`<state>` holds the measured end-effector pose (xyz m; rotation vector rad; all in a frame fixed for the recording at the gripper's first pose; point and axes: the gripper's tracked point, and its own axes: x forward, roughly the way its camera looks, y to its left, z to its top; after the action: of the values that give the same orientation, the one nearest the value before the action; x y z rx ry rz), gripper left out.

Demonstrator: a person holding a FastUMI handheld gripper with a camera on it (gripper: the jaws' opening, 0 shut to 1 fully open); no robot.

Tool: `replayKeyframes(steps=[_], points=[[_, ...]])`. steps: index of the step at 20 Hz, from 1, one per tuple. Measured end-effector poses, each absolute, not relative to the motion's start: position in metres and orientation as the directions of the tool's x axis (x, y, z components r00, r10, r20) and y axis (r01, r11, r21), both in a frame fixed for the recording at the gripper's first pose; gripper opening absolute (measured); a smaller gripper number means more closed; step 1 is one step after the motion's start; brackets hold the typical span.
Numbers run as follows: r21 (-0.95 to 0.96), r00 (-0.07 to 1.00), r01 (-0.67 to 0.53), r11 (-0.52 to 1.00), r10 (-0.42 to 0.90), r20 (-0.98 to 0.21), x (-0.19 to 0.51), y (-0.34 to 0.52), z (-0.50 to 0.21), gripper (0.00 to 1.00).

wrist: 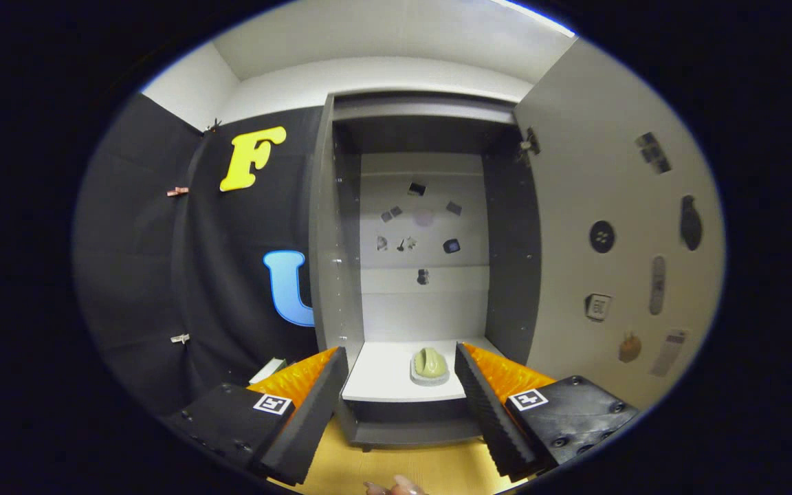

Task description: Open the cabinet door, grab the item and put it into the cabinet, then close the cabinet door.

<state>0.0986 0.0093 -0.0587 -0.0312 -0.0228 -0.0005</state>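
Pale green item [430,363] on a small grey base, resting on the white shelf [382,381] at the bottom of the cabinet [341,275]. Already inside, then, by the look of things; placing step judged done, closing step not yet.

Gripper view: hand-held gripper [403,402] spread wide, nothing between the fingers, no contact with the item. Item straight ahead along the finger line, beyond the tips, a touch nearer the right finger than the left. Long axis hard to tell at this size; seemingly running front to back.

Cabinet door [609,227] swung fully open on the right, pale inner face turned toward the camera, small stickers scattered over it, hinge at the top corner. Free edge out beyond the right finger, well apart from it.

Coming move likely a sideways reach to the right, around the door's outer face, then a push leftward to shut. Wooden table [437,471] below the fingers; fingertips [396,487] of a person at the bottom.
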Motion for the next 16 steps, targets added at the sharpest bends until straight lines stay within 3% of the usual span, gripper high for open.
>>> replayKeyframes(steps=[8, 14, 16], points=[[0.013, 0.981, 0.19, 0.982, -0.19, 0.026, -0.022, -0.06, -0.053, 0.99], [0.026, 0.933, 0.342, 0.939, -0.343, 0.105, -0.095, -0.165, -0.025, 0.99], [0.02, 0.927, 0.366, 0.931, -0.366, 0.08, -0.11, -0.203, -0.028, 0.99]])
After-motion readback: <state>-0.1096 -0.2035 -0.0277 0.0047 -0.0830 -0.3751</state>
